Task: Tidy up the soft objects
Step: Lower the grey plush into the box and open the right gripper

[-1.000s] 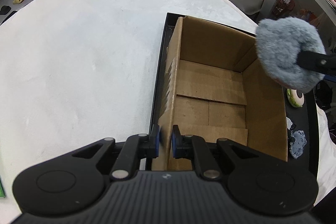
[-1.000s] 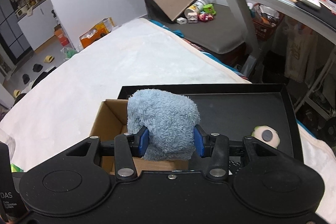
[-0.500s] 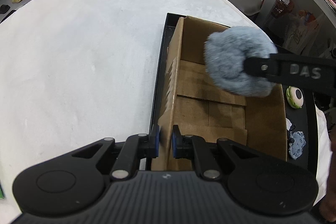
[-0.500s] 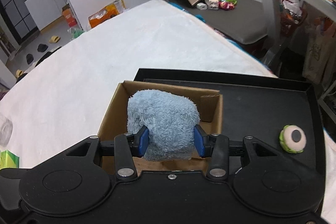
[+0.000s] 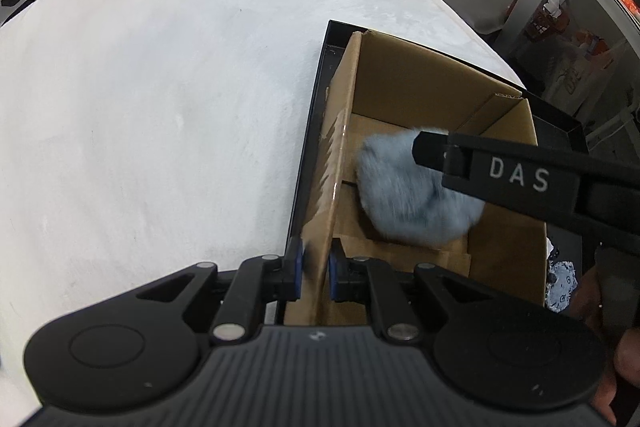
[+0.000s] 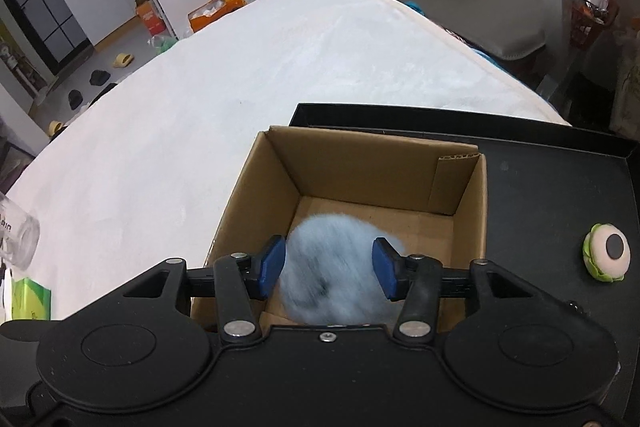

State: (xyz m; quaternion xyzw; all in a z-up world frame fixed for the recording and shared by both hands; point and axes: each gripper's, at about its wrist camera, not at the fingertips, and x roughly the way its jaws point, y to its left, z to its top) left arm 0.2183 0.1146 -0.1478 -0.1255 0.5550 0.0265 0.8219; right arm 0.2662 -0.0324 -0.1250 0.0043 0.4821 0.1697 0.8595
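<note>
Now, left gripper [image 5: 314,273] pinched on the near-left wall of the cardboard box [image 5: 504,227], blue pads pressed against both faces of the cardboard. Right gripper [image 6: 329,269] spread wide over the box opening, pads clear of the blurred fluffy blue-grey plush [image 6: 332,271] between them, down inside the box toward the floor. Box seated in the black tray [image 6: 560,195] on the white bed [image 6: 240,87]. At 3 o'clock from the box, on the tray, a round green-and-cream toy [image 6: 607,253]. At 5 o'clock in the left view, a patterned blue fabric piece [image 5: 562,285].
</note>
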